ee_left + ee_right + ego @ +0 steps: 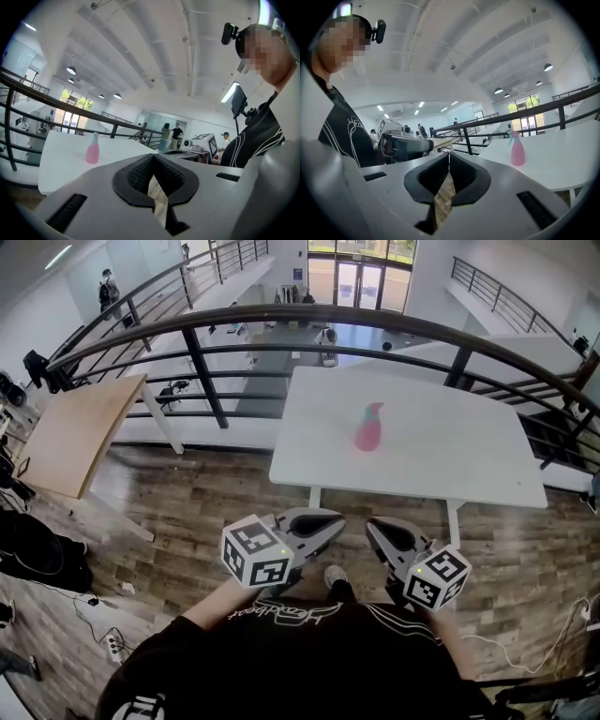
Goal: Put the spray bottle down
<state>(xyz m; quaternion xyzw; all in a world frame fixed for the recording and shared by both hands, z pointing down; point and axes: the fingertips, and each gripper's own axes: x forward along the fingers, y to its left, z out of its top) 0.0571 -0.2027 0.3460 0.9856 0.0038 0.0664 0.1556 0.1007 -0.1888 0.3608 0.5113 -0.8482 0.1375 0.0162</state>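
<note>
The pink plastic spray bottle with a pale blue trigger head (368, 427) stands upright on the white rectangular table (450, 474), near the table's middle and free of both grippers, with the curved dark metal railing (281, 317) beyond the table's far edge. The left gripper (336, 519) and the right gripper (373, 525) are held side by side close to the person's body, over the wood-plank floor (187, 512) and well short of the table. Each gripper's jaws are closed tip to tip with nothing between them, only floor showing through the gap behind the tips.
</note>
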